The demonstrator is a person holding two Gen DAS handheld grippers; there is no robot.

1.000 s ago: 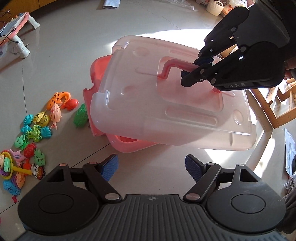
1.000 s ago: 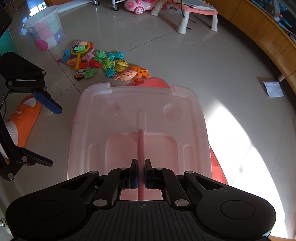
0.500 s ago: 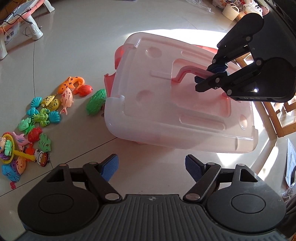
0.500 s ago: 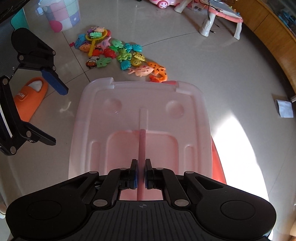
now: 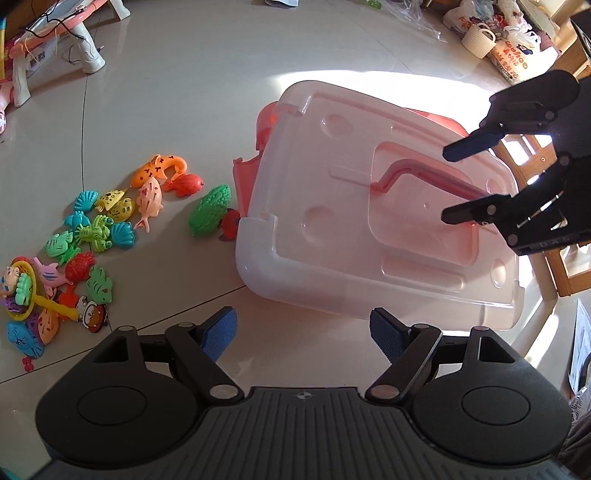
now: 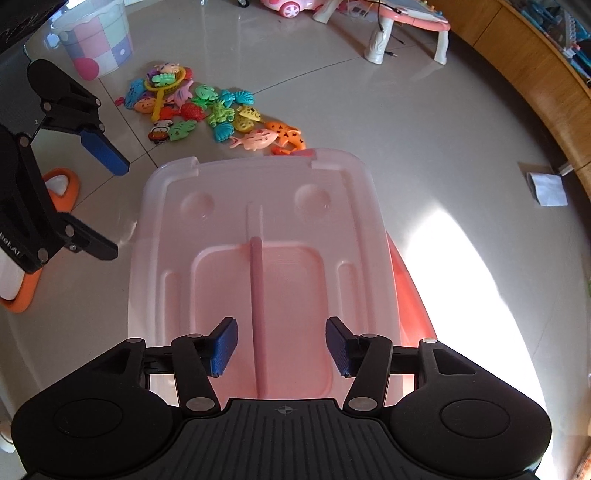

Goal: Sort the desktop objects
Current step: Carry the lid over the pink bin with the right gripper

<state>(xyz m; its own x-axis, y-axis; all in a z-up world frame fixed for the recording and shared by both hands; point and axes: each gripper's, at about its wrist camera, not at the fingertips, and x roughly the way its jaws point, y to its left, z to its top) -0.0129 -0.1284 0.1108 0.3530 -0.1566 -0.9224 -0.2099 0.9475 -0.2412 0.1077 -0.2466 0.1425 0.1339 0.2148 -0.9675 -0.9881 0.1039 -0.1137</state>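
A translucent lid (image 5: 369, 221) with a pink handle (image 5: 424, 179) lies askew on a red storage box (image 5: 266, 125) on the floor. It also shows in the right wrist view (image 6: 258, 236) with its handle (image 6: 257, 306). My right gripper (image 6: 280, 347) is open, its fingers either side of the handle; it shows in the left wrist view (image 5: 452, 182). My left gripper (image 5: 303, 334) is open and empty, just in front of the lid's near edge; it shows in the right wrist view (image 6: 107, 206). Several colourful plastic sea-creature toys (image 5: 96, 229) lie on the floor left of the box.
A green toy (image 5: 208, 216) and a red one (image 5: 231, 229) lie against the box. A checked bucket (image 6: 96, 44) and an orange slipper (image 6: 48, 206) are at the left of the right wrist view. A toy table (image 6: 406, 22) stands behind. Wooden furniture (image 5: 554, 258) is right of the box.
My right gripper has opened and let go of the lid's handle. The lid has come down onto the box, shifted toward the toys.
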